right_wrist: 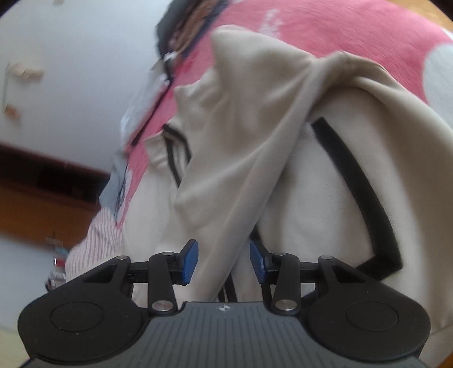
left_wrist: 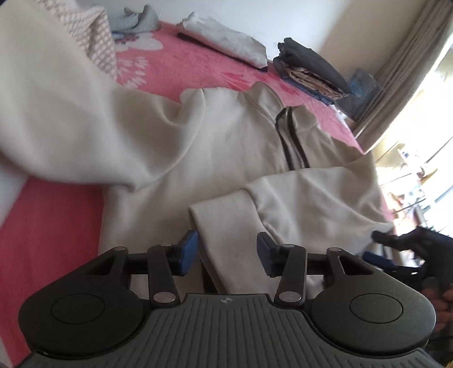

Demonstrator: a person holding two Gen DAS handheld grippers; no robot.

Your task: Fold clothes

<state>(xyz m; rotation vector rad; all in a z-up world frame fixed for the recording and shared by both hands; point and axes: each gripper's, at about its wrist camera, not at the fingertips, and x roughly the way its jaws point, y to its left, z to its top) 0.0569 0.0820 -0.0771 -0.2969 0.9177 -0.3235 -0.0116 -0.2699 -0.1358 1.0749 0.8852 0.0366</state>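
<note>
— So, any baskets or bins holding things?

— None that I can see. Everything lies loose on the bed point(left_wrist: 175, 65), which has a pink cover with white flower shapes.

— And the garment?

— A cream pullover point(left_wrist: 220, 136) with a stand-up collar and a short dark zip point(left_wrist: 291, 141) at the neck, spread front-up on the bed. One sleeve point(left_wrist: 226, 223) is folded across the body, its cuff lying between my left tongs point(left_wrist: 226, 252); the blue pads stand apart on either side of the cloth, not pressing it. My right tongs point(right_wrist: 223, 259) are likewise parted, with a fold of the same cream fabric running between the pads, loose.

— What lies beyond the collar?

— A folded white piece point(left_wrist: 226, 36), a stack of dark folded clothes point(left_wrist: 311, 70), and a grey heap point(left_wrist: 136, 17) near the wall point(left_wrist: 283, 17). Past the stack hangs a beige curtain point(left_wrist: 405, 68) beside a bright window.
</note>
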